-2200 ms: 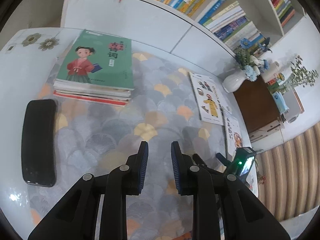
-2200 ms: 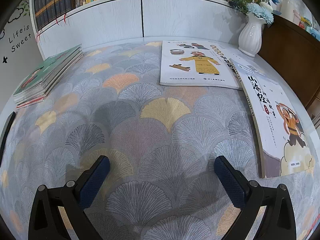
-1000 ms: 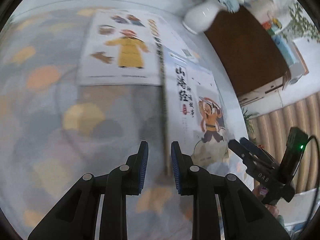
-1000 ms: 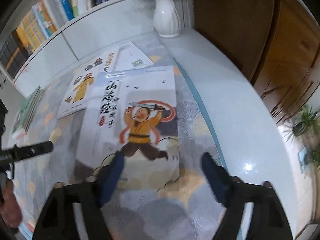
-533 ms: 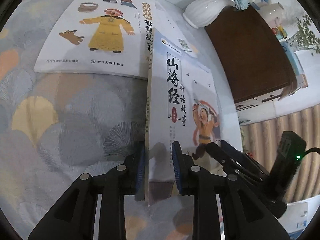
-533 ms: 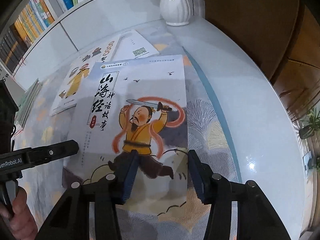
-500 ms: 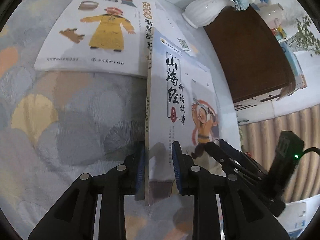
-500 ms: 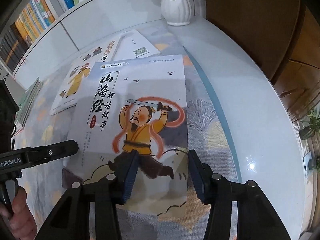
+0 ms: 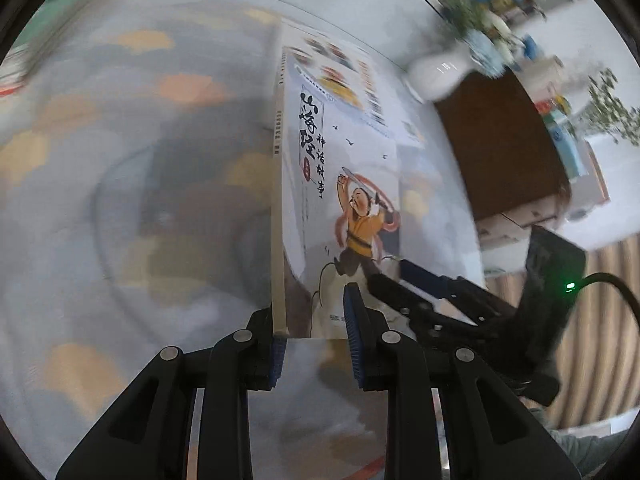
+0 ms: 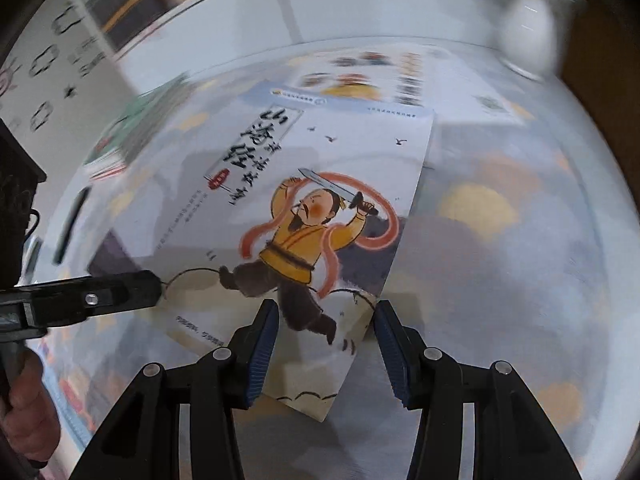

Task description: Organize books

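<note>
We have the left gripper point(image 9: 316, 320) clamped on the near spine corner of the storybook point(image 9: 344, 200), the one with a yellow-robed swordsman on its cover; one pad sits against the spine side and the other on the cover, and the book stands tilted up off the fan-patterned tablecloth point(image 9: 120, 160) at the centre of the left wrist view. In the right wrist view the same storybook point(image 10: 304, 216) fills the middle of the frame. Our right gripper point(image 10: 324, 344) straddles its lower right corner, jaws partly apart; whether the pads press on it we cannot tell.

Behind the book, toward the upper centre, lies a second picture book point(image 10: 372, 76), blurred, partly covered by the one we hold. A white vase point(image 9: 440, 72) stands at the upper right beside a dark wooden cabinet point(image 9: 500, 140). At the left edge of the right wrist view we see a hand point(image 10: 28, 412) on the left gripper's handle and a blurred book stack point(image 10: 136, 128) beyond.
</note>
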The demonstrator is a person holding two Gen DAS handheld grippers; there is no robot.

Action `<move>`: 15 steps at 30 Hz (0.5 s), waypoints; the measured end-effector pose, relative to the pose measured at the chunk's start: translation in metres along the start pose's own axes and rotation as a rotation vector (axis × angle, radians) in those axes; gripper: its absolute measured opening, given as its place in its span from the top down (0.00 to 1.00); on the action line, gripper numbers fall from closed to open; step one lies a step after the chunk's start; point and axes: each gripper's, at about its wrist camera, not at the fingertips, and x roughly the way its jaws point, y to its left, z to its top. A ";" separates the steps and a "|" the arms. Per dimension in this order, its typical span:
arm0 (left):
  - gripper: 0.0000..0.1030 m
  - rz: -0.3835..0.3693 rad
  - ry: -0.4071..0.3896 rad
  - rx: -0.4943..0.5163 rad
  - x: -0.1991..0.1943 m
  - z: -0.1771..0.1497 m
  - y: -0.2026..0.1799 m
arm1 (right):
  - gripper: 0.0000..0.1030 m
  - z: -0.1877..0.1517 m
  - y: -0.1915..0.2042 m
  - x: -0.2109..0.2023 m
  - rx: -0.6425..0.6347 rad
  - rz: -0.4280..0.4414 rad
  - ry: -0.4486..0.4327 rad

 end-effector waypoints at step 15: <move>0.79 0.074 -0.046 -0.131 -0.002 -0.012 0.047 | 0.52 -0.008 0.004 0.001 0.024 -0.128 0.048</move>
